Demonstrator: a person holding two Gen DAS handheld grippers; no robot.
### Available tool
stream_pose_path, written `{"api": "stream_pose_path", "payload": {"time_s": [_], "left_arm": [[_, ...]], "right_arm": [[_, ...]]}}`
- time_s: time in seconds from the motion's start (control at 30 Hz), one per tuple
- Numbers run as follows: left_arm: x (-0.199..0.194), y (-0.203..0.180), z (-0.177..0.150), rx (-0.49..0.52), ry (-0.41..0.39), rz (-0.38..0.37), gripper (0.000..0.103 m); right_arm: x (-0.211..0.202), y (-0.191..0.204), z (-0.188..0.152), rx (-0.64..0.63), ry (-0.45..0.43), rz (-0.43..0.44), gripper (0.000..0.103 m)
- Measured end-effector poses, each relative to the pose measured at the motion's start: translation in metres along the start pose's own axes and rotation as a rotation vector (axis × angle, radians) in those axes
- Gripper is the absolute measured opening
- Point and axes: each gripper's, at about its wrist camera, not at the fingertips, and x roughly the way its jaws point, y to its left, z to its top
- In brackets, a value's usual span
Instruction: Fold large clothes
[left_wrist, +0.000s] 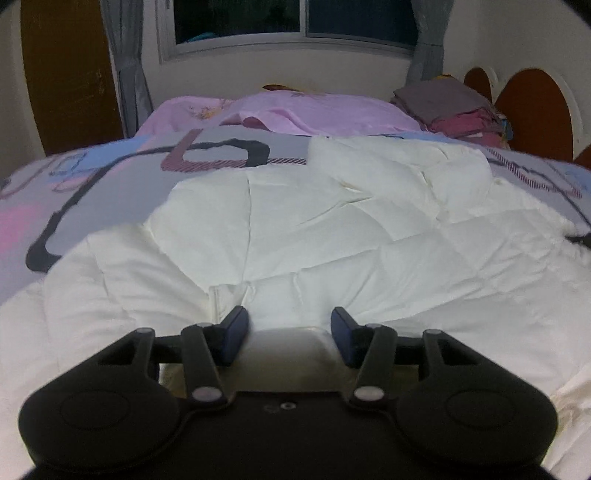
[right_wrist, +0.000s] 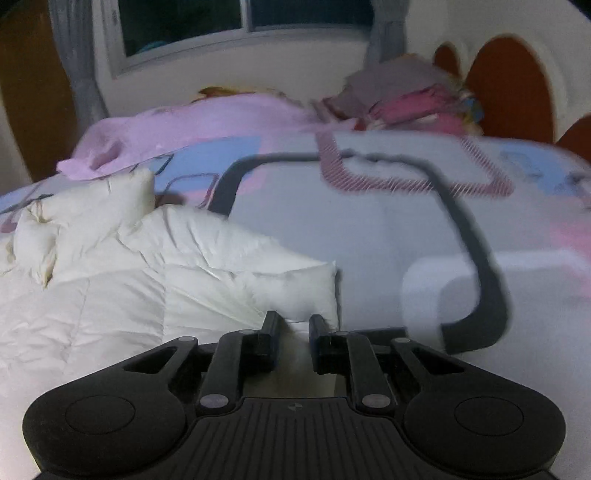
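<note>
A large white quilted comforter (left_wrist: 314, 236) lies spread on a bed with a grey, pink and blue patterned cover (left_wrist: 110, 173). My left gripper (left_wrist: 290, 325) is open just above the comforter's near part, its jaws wide apart with nothing between them. In the right wrist view the comforter (right_wrist: 147, 273) fills the left side, with a puffy corner (right_wrist: 303, 291) just ahead of my right gripper (right_wrist: 293, 319). The right jaws stand a small gap apart with white fabric between them; the grip itself is not clear.
A pink sheet (left_wrist: 314, 110) lies at the far side of the bed under a window (left_wrist: 295, 18). A stack of folded grey and maroon clothes (left_wrist: 454, 107) sits at the back right by a rounded headboard (left_wrist: 535, 107). A brown door (left_wrist: 66, 74) stands at left.
</note>
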Motion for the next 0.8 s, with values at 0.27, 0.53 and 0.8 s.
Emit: {"api": "stream_pose_path", "payload": {"time_s": [0.27,0.53,0.8], "left_arm": [[-0.046,0.006,0.008,-0.064,-0.091,0.012,0.055],[-0.051,-0.024,-0.019,-0.097,-0.04,-0.022,0.068],[-0.047,-0.018,-0.025,-0.079,-0.008,0.007,0.079]], "right_arm": [[-0.067,0.0,0.0,0.057,-0.101,0.011,0.016],[-0.089,0.049,-0.054,-0.041,-0.006,0.041,0.055],[-0.091,0.049,-0.054,0.001,-0.001,0.032,0.055]]}}
